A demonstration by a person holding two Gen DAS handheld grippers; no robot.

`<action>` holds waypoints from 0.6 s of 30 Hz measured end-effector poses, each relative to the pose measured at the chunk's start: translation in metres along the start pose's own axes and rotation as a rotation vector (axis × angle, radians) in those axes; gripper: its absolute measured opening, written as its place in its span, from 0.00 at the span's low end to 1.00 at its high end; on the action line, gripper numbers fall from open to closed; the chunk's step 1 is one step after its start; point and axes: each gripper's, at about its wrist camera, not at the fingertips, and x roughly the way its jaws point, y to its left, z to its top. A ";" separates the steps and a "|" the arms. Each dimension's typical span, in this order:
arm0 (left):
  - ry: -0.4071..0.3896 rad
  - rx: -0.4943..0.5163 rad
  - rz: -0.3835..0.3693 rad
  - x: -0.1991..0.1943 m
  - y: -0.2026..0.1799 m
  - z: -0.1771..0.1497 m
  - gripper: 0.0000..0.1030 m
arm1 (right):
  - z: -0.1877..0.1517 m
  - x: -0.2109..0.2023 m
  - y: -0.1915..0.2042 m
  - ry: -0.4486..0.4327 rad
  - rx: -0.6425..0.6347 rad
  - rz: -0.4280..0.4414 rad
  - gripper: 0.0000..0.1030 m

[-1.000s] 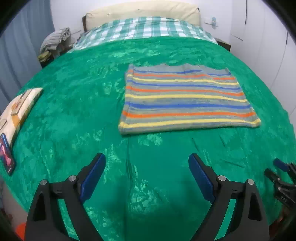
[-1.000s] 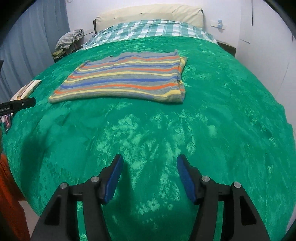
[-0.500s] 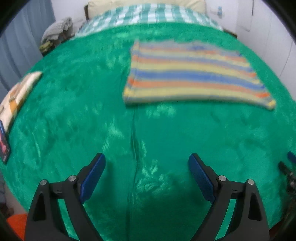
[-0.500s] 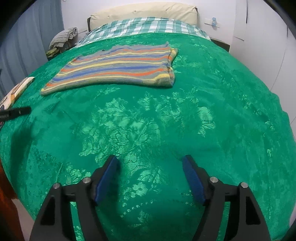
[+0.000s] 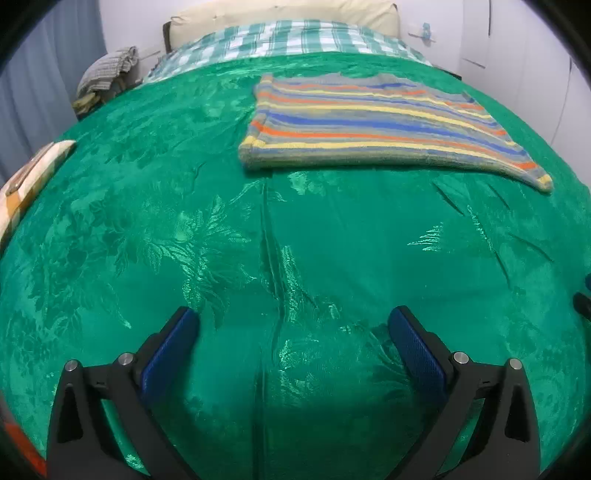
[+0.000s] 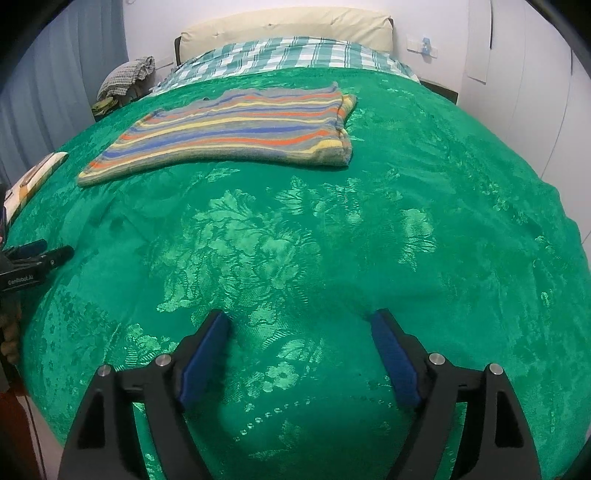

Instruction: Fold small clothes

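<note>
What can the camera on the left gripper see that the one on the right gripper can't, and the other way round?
Only the left view shows the left gripper head-on, open and empty, and a long crease running down the bedspread.

Only the right view shows the right gripper head-on, open and empty, and the left one from the side at its left edge.

Both share the folded striped garment lying on the green bedspread, the checked pillows, the beige headboard and a heap of clothes beside the bed.

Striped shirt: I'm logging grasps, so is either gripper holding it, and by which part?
Nothing is held. The left gripper and right gripper are both open, short of the striped shirt.
</note>
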 end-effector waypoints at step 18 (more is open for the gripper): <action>0.032 0.075 0.023 -0.015 -0.008 0.007 0.98 | 0.016 -0.008 -0.003 0.072 0.030 0.028 0.78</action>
